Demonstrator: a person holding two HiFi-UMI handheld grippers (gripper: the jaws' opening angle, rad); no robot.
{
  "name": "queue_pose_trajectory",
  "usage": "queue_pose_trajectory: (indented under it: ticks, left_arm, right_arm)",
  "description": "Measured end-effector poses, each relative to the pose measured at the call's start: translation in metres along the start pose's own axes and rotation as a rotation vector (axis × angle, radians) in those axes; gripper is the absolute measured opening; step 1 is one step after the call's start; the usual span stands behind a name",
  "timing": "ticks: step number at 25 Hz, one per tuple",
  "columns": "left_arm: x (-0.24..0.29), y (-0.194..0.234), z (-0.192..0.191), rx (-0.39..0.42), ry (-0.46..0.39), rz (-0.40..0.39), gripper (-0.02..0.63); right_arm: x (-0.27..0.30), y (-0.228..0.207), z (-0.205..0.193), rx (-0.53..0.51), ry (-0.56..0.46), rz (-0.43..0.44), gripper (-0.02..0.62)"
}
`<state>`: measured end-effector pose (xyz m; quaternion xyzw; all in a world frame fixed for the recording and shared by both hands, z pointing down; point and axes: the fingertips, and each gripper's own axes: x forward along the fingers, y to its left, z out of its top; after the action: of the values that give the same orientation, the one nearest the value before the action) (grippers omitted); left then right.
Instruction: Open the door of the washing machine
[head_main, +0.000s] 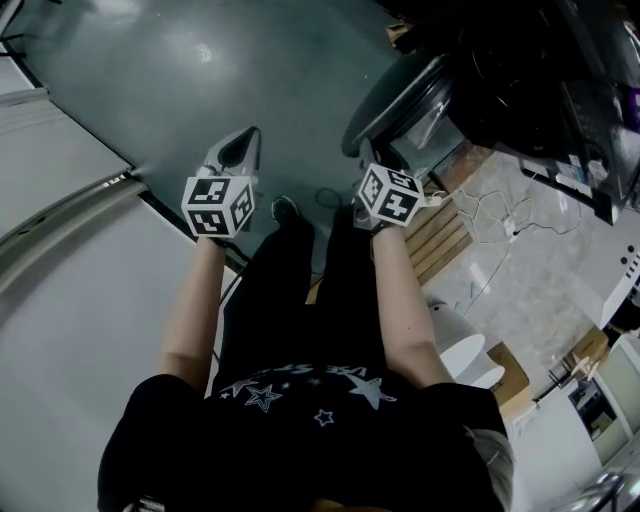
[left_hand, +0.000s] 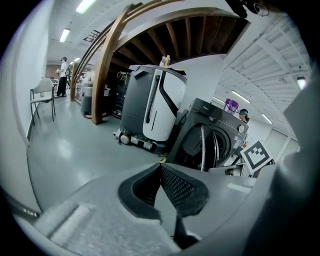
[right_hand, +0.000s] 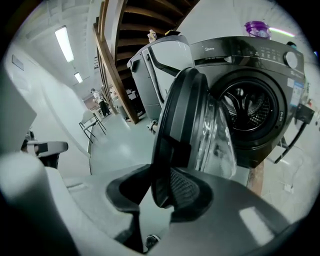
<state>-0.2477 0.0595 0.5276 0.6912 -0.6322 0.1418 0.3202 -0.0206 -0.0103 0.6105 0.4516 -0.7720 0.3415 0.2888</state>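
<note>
Door (right_hand: 177, 125) of the washing machine (right_hand: 260, 60) stands swung wide, its rim clamped in your right tongs (right_hand: 159, 187). Your left tongs (left_hand: 161, 175) are together and empty. Follow the hinge's arc and avoid twisting the rim.

Door (right_hand: 181, 125): glossy black plastic rim, clear glass bowl. Floor (head_main: 200, 70): smooth, semi-gloss. Right tool (right_hand: 160, 186) pads (right_hand: 189, 192): matt black, dimpled, rubbery.

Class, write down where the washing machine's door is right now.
In the right gripper view, the door stands swung open at centre, left of the drum, its rim between the right gripper's jaws.
</note>
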Motion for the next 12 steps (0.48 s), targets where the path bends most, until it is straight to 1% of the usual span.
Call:
queue_pose_trajectory:
  ticks: [4, 8, 12]
  left_arm:
    - [-0.014, 0.027, -0.005, -0.049, -0.01, 0.014, 0.011]
    - [-0.02, 0.049, -0.005, -0.047, -0.024, 0.032, 0.011]
    - [-0.024, 0.067, -0.005, -0.082, -0.029, 0.071, 0.011]
  right_arm:
    - [0.016, 0.024, 0.011, 0.032, -0.001, -0.019, 0.12]
    - [0.032, 0.043, 0.021, 0.073, 0.001, -0.033, 0.123]
    - [0.049, 0.067, 0.034, 0.115, -0.018, 0.004, 0.124]
